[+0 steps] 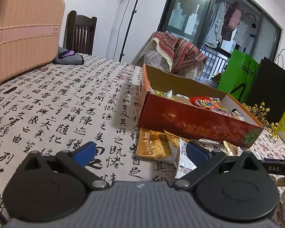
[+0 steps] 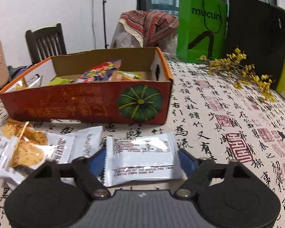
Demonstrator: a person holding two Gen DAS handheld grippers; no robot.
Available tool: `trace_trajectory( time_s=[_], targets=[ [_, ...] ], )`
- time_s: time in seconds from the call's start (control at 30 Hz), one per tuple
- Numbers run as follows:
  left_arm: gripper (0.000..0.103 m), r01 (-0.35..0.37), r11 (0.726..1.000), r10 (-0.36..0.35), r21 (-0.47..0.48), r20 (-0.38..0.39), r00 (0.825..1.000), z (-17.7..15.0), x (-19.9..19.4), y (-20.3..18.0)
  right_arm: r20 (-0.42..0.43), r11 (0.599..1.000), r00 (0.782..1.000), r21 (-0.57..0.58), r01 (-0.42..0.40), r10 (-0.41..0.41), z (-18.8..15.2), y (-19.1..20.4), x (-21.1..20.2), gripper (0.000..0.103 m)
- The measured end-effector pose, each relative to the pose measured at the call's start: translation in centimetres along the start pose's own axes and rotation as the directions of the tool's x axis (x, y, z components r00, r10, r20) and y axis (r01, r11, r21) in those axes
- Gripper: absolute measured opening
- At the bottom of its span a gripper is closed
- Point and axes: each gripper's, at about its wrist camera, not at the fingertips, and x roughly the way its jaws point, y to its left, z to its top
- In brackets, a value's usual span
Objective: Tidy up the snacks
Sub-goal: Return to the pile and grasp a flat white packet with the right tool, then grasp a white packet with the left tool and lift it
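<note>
While the left gripper (image 1: 140, 152) hangs with jaws spread and empty, orange snack packets (image 1: 157, 148) lie before the red box (image 1: 190, 119). In the right view, the right gripper (image 2: 142, 161) brackets a white packet (image 2: 142, 159) on the tablecloth (image 2: 218, 114); contact unclear.

calligraphy-cloth table (image 2: 209, 114) carries red box (image 2: 85, 102), snack packets (image 2: 142, 157), suitcase (image 1: 22, 32).

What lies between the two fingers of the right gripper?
In the right wrist view, a white snack packet lies on the tablecloth between the fingers of the right gripper.
</note>
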Motion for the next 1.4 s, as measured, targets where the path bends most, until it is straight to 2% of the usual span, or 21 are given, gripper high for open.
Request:
trace_trajectory(
  time_s=[0.1, 0.17, 0.27, 0.43, 0.57, 0.73, 0.93, 1.07, 1.17, 1.4],
  targets=[
    [0.103, 0.003, 1.000, -0.003, -0.013, -0.002, 1.000, 0.0, 0.0, 0.2, 0.013, 1.000, 1.000, -0.002, 0.000, 0.000, -0.1, 0.1, -0.4, 0.062],
    [0.103, 0.005, 1.000, -0.006, -0.020, -0.010, 1.000, 0.0, 0.2, 0.3, 0.033, 1.000, 0.999, 0.010, -0.003, 0.003, -0.1, -0.1, -0.9, 0.060],
    [0.103, 0.005, 0.999, -0.005, -0.032, -0.018, 1.000, 0.1, 0.3, 0.5, 0.103, 1.000, 0.995, 0.003, 0.017, -0.017, -0.2, 0.1, -2.6, 0.060],
    [0.103, 0.000, 0.999, -0.001, -0.034, -0.033, 0.999, 0.1, 0.6, 0.5, 0.197, 0.999, 0.979, -0.017, -0.038, 0.041, -0.8, 0.4, -5.6, 0.060],
    [0.103, 0.006, 0.999, -0.007, -0.045, -0.034, 0.999, 0.1, 0.6, 0.7, 0.249, 0.998, 0.967, -0.023, -0.051, 0.056, -1.0, 0.3, -6.0, 0.061],
    [0.103, -0.014, 1.000, 0.013, -0.024, -0.027, 1.000, 0.0, 0.5, 0.2, 0.246, 0.998, 0.968, -0.035, -0.045, 0.052, -1.3, 0.5, -5.4, 0.061],
    [0.103, -0.073, 0.994, 0.074, 0.081, -0.011, 0.997, -0.3, 0.3, -1.8, 0.242, 0.998, 0.968, -0.023, -0.054, 0.058, -1.5, 0.2, -5.3, 0.061],
    [0.103, -0.097, 0.986, 0.102, 0.134, -0.029, 0.994, -0.4, 0.7, -3.2, 0.239, 0.998, 0.969, 0.005, -0.066, 0.063, -1.4, -0.4, -5.2, 0.061],
    [0.103, -0.084, 0.986, 0.092, 0.147, -0.050, 0.994, -0.5, 1.4, -4.4, 0.256, 0.997, 0.964, 0.022, -0.078, 0.070, -1.5, -0.8, -5.5, 0.062],
    [0.103, -0.130, 0.964, 0.151, 0.231, -0.072, 0.986, -1.3, 2.8, -7.0, 0.279, 0.990, 0.952, 0.030, -0.138, 0.125, -1.6, -1.4, -6.0, 0.064]
  ],
)
